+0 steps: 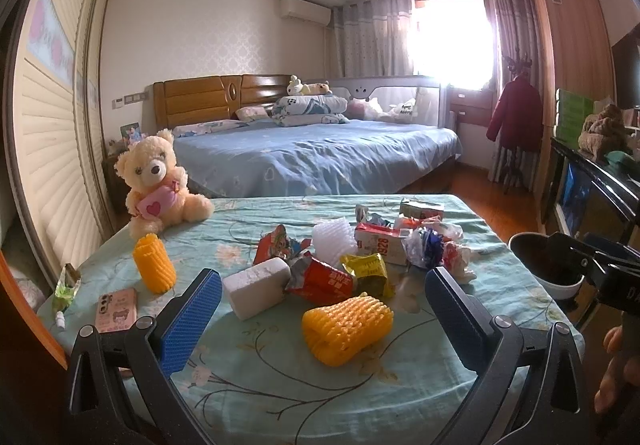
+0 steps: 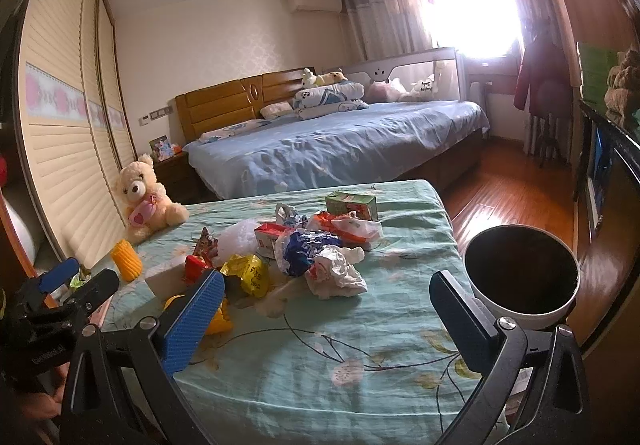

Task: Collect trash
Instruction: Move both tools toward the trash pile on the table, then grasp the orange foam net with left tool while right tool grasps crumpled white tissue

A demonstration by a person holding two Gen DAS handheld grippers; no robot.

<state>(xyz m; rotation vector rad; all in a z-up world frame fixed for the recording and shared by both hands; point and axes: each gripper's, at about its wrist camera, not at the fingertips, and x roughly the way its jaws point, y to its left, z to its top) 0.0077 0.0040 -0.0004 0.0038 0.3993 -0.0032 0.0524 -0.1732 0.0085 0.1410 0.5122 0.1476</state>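
Looking across the table in its teal floral cloth, we see the trash pile of wrappers and cartons heaped at its middle, a round bin at the right edge, and a teddy bear at the far left corner. We hold our left gripper released over a yellow foam net, touching nothing, and our right gripper likewise spread, empty, near crumpled white paper. A pink phone, perhaps, lies at left.
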